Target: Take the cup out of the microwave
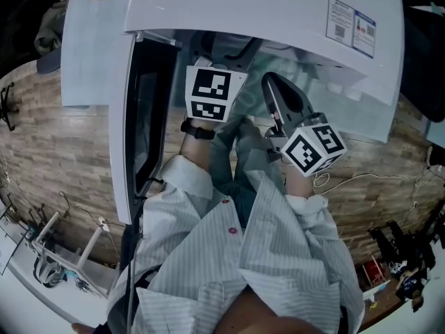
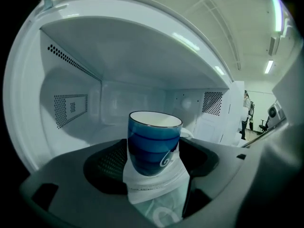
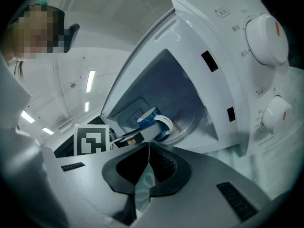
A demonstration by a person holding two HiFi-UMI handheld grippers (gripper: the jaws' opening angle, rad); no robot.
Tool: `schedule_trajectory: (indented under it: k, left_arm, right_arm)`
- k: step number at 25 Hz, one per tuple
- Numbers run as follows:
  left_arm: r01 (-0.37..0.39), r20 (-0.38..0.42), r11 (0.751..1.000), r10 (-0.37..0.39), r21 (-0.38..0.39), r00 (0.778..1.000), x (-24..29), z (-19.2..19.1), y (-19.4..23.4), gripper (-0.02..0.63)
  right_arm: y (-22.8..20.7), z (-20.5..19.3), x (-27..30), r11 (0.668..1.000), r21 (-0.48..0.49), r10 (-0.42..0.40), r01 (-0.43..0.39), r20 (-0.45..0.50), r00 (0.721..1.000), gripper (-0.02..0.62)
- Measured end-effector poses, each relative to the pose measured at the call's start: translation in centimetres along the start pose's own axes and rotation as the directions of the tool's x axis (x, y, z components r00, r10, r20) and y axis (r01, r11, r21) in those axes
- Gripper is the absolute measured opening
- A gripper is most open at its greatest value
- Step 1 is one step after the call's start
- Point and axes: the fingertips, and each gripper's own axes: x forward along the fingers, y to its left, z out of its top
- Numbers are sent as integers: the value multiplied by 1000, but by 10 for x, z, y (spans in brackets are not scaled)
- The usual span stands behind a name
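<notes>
The white microwave [image 1: 278, 19] fills the top of the head view, its door [image 1: 149, 110] swung open to the person's left. Below it are the person's striped shirt sleeves [image 1: 292, 256]. The left gripper [image 2: 154, 175] reaches into the cavity with its jaws spread wide. The right gripper [image 3: 148, 151] hangs outside, in front of the control panel, its jaws pressed together on nothing. The blue cup [image 2: 154, 141] stands upright on the cavity floor, white handle to the right, framed between the left jaws. The pads seem to sit just off its sides, though the view is too tight to be sure. Two round knobs [image 3: 266, 39] sit on the panel.
</notes>
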Motion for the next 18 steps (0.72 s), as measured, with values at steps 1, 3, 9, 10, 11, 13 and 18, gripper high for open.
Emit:
schedule_trajectory:
  k: [1, 3, 9, 10, 11, 13, 18]
  left_arm:
    - [-3, -1, 1000, 3, 9, 1000, 2, 0, 0, 334]
    - [-14, -1, 1000, 14, 26, 1000, 5, 0, 0, 336]
    - [-39, 8, 999, 39, 27, 999, 11, 2, 3, 337]
    - [-47, 8, 999, 47, 21, 999, 12, 2, 4, 337]
    - [-56, 6, 998, 56, 12, 998, 12, 1, 5, 341]
    - [-69, -3, 998, 69, -6, 998, 14, -1, 7, 344]
    - [-74, -41, 997, 74, -7, 996, 20, -8, 12, 362]
  right_arm:
    - [0, 0, 1, 1000, 1, 1, -1, -1, 1000, 34]
    - [-1, -1, 2, 1000, 3, 2, -2, -4, 1000, 35]
    - [-7, 0, 4, 1000, 13, -3, 3, -3, 1000, 35]
    - [-8, 1, 4, 1000, 15, -5, 5, -1, 1000, 34]
    - [-9, 1, 4, 1000, 18, -6, 6, 1, 1000, 34]
    - [-9, 3, 4, 1000, 23, -5, 5, 4, 1000, 35]
    - [-13, 4, 5, 999, 38, -4, 4, 4, 1000, 34]
